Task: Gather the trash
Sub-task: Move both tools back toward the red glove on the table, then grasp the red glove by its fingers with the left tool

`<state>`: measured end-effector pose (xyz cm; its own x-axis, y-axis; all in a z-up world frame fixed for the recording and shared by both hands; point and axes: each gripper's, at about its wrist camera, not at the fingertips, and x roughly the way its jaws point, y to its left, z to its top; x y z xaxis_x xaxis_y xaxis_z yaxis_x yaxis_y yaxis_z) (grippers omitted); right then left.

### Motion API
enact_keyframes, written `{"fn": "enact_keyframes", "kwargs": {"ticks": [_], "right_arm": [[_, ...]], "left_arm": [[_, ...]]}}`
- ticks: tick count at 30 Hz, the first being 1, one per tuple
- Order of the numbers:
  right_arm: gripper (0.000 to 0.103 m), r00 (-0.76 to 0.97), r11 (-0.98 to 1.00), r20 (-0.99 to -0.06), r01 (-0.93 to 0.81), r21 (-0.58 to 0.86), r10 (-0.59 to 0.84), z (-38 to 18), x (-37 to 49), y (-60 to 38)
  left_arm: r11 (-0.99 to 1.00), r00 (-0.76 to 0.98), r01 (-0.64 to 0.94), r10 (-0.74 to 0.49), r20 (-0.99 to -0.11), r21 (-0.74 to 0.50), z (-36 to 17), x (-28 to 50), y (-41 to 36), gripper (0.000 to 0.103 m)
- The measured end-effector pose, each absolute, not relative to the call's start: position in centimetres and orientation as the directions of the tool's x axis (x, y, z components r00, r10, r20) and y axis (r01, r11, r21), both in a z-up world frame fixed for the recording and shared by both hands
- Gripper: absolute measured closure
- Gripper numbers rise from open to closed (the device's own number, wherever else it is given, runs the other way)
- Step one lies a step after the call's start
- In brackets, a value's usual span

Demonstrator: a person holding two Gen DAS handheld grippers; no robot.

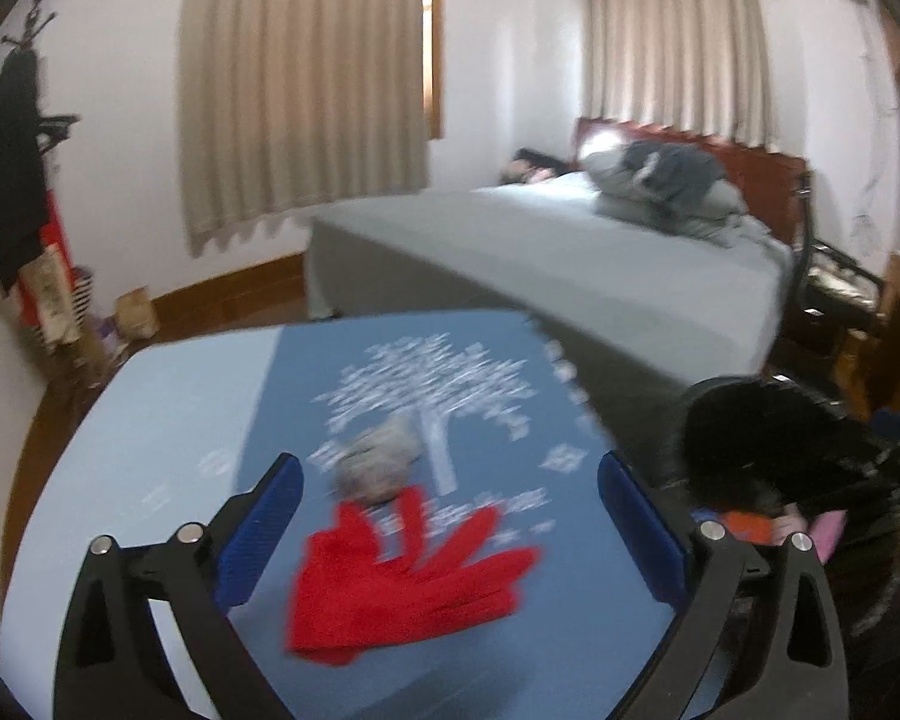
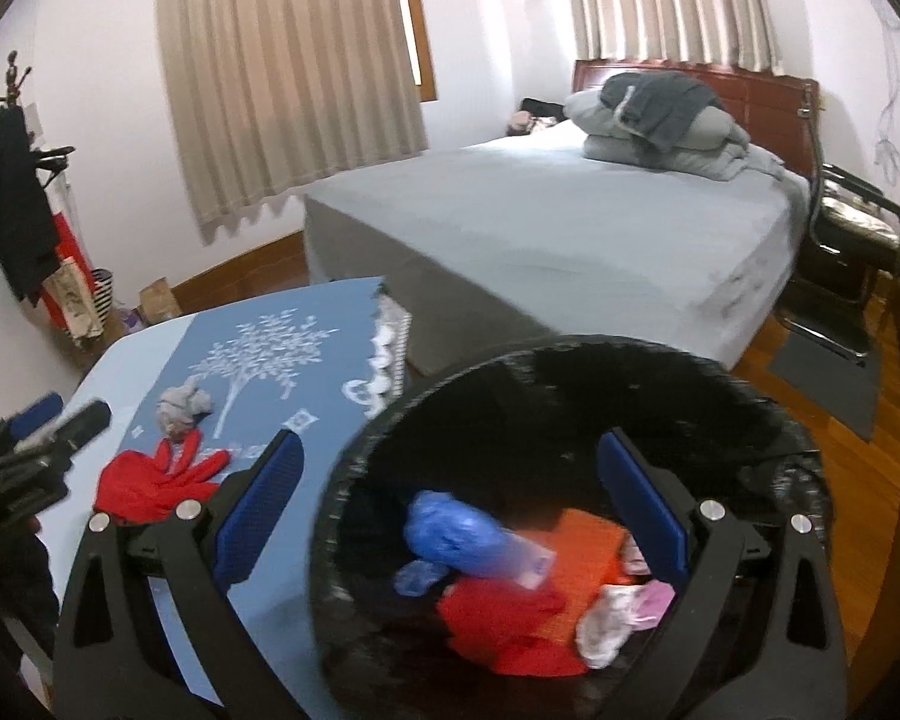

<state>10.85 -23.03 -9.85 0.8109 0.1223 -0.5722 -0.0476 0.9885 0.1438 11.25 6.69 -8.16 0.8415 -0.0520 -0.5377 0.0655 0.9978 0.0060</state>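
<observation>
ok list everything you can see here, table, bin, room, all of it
red fabric glove: one, red, flat on the blue tablecloth
crumpled grey wad: one, grey, just beyond the glove
blue tablecloth with white tree print: one, covers the table
black round trash bin: one, beside the table, holds blue plastic, orange, red and pink scraps
bed with grey sheet: one, behind, folded grey bedding at its head
beige curtains: two windows
coat stand: one, far left
left gripper: open, over the glove
right gripper: open, over the bin
</observation>
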Motion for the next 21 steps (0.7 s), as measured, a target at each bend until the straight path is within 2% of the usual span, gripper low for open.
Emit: {"fn": "enact_keyframes", "kwargs": {"ticks": [4, 8, 21], "right_arm": [[0.007, 0.805, 0.984, -0.570, -0.096, 0.151, 0.166, -10.4, 11.5, -20.4], [0.007, 0.793, 0.978, -0.574, -0.143, 0.152, 0.205, -11.0, 12.4, -17.9], [0.007, 0.763, 0.971, -0.600, -0.187, 0.149, 0.240, -12.2, 14.4, -15.0]], "left_arm": [[1.000, 0.820, -0.016, 0.023, -0.572, 0.018, -10.2, 11.4, 9.9, 0.007], [0.998, 0.794, -0.061, 0.047, -0.606, -0.002, -11.8, 11.6, 12.1, 0.010], [0.999, 0.697, -0.033, 0.016, -0.717, -0.010, -16.3, 14.1, 11.3, 0.011]]}}
